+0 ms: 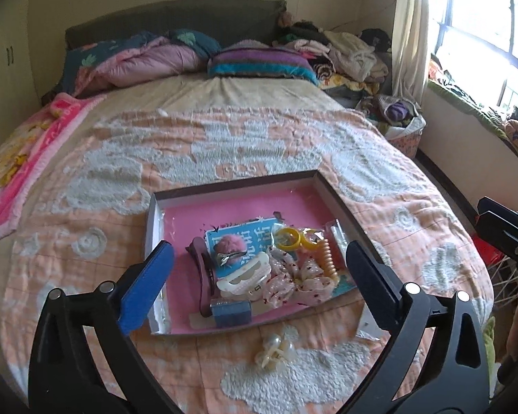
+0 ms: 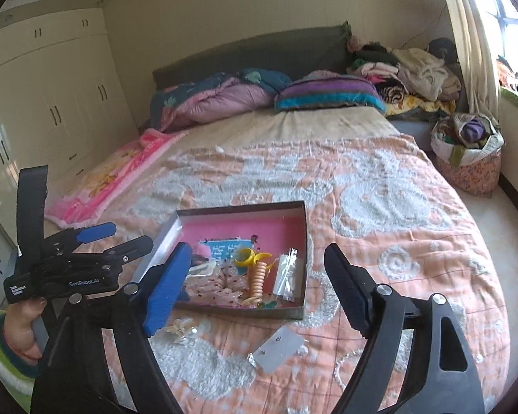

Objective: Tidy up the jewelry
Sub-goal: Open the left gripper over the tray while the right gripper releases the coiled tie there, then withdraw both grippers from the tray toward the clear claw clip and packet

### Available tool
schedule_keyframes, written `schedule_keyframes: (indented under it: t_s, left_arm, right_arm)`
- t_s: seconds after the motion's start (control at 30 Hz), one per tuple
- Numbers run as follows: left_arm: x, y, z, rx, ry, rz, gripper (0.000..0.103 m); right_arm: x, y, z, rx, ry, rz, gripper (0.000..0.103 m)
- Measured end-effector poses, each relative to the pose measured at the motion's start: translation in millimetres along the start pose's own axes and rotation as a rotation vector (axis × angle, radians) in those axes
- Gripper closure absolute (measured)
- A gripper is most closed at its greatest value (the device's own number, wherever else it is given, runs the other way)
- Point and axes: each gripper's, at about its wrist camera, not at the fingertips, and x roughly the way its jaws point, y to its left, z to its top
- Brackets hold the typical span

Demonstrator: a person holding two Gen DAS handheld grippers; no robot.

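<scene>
Nearest, the left claw [image 1: 259, 276] and the right claw [image 2: 255, 286] both stood spread wide and pinching nothing, hovering above the bedspread [image 1: 224, 145], which suggested neither had a piece in hand. Just under them a pale pearly ornament [image 1: 272, 345] and a grey card [image 2: 278, 348] lay loose on the bedspread outside the shallow box [image 1: 323, 186], whose pink floor held the gathered pieces, among them a yellow ring [image 1: 288, 238], a coiled orange hair tie [image 1: 328, 258] and a white hair clip [image 1: 245, 276], evidently collected there for sorting. Beyond lay rumpled quilts [image 1: 148, 62] against the headboard, a clothes pile [image 1: 345, 51] by the window and cream wardrobes [image 2: 51, 103] along the wall.
</scene>
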Motion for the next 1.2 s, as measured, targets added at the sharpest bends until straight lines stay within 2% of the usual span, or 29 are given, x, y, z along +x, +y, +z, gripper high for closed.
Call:
schedule_keyframes:
  t_s: [0.27, 0.53, 0.8, 0.93, 1.07, 1.2]
  left_arm:
    - [-30, -4, -6, 0.013, -0.035, 0.009, 0.01]
    - [-46, -5, -22, 0.011, -0.043, 0.008, 0.01]
    - [-35, -10, -53, 0.01, 0.023, -0.006, 0.01]
    - [-32, -20, -68, 0.042, 0.052, -0.006, 0.01]
    - [-30, -24, -83, 0.061, 0.075, -0.011, 0.01]
    - [-21, -27, -99, 0.083, 0.115, -0.005, 0.01]
  right_arm:
    - [-36, 8, -3, -0.007, -0.047, -0.002, 0.024]
    - [-56, 14, -12, -0.012, -0.058, -0.003, 0.024]
    - [-63, 11, -34, 0.001, -0.026, -0.014, 0.024]
    - [-66, 7, -45, 0.019, -0.014, -0.016, 0.023]
    - [-66, 3, -58, 0.03, 0.005, -0.025, 0.015]
    - [-59, -1, -72, 0.046, 0.045, -0.038, 0.015]
